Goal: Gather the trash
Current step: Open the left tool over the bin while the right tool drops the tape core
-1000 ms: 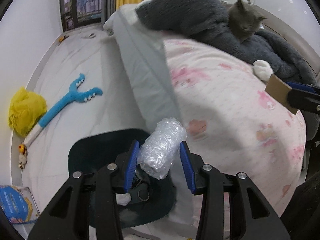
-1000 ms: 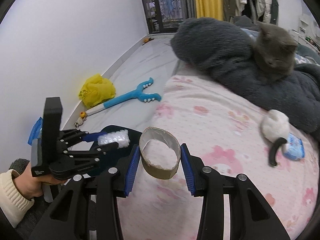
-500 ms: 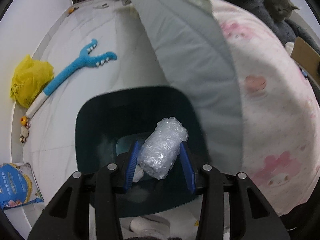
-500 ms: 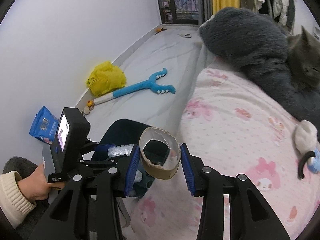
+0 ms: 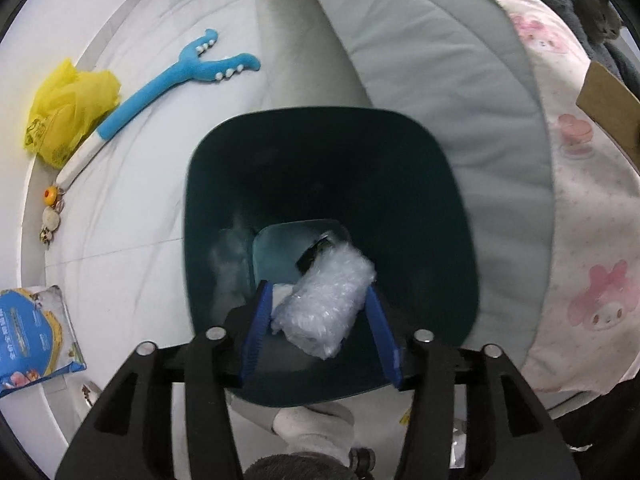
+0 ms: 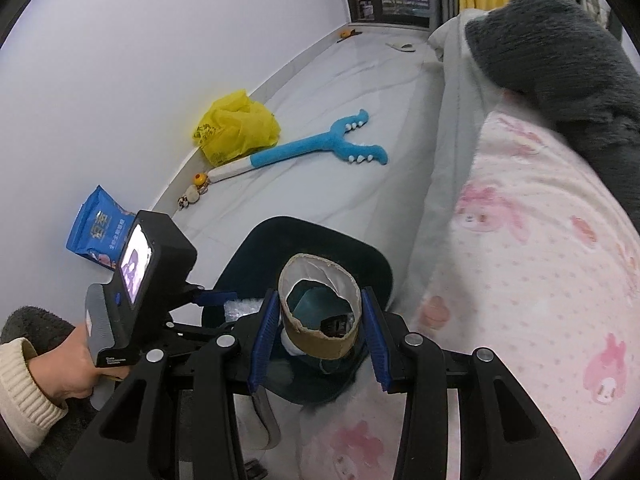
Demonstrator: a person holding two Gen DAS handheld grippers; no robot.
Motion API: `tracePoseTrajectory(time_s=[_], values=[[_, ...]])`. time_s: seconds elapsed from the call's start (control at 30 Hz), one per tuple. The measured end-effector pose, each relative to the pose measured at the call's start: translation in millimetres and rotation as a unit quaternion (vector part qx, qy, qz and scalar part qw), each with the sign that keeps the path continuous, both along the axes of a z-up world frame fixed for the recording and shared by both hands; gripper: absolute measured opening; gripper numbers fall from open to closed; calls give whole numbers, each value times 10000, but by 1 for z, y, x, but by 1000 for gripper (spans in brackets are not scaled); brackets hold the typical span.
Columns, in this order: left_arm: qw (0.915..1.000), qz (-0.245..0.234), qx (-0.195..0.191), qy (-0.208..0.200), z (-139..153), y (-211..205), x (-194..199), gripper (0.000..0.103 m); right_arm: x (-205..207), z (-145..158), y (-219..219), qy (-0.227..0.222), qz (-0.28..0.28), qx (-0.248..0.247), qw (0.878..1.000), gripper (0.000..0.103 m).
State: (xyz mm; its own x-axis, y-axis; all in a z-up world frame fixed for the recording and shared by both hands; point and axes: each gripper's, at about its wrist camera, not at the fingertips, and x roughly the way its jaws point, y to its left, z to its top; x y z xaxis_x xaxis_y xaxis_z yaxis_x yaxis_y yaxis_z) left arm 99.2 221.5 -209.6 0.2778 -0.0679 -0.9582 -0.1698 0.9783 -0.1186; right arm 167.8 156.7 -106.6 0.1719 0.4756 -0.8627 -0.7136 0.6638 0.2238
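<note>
Bubble wrap sits rolled between the blue pads of the left hand-held gripper, clamped over the mouth of the dark teal trash bin standing on the floor beside the bed. Right hand-held gripper pinches a cardboard tape ring above the same bin's rim. Nearby on the floor lie a blue plush toy and a yellow bag.

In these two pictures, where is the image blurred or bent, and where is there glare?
Left wrist view: strong fisheye bending at the edges, the bin rim slightly smeared, pale glare on its inner wall, the bubble wrap bright and sharp. Right wrist view: same bending, even soft light, the cardboard ring clear, no harsh shadows.
</note>
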Motion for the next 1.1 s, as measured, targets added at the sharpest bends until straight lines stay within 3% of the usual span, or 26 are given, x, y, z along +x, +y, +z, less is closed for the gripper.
tracePoseTrajectory(time_s=[0.33, 0.97, 1.1], values=[[9989, 182, -93, -413, 20, 30, -21, 74, -4, -31, 29, 244, 152, -249, 9993, 42], [9856, 599, -443, -1520, 71, 73, -41, 76, -10, -112, 62, 777, 192, -952, 9922, 42], [9833, 520, -364, -1705, 84, 71, -42, 70, -11, -123, 66, 803, 204, -1066, 9908, 42]])
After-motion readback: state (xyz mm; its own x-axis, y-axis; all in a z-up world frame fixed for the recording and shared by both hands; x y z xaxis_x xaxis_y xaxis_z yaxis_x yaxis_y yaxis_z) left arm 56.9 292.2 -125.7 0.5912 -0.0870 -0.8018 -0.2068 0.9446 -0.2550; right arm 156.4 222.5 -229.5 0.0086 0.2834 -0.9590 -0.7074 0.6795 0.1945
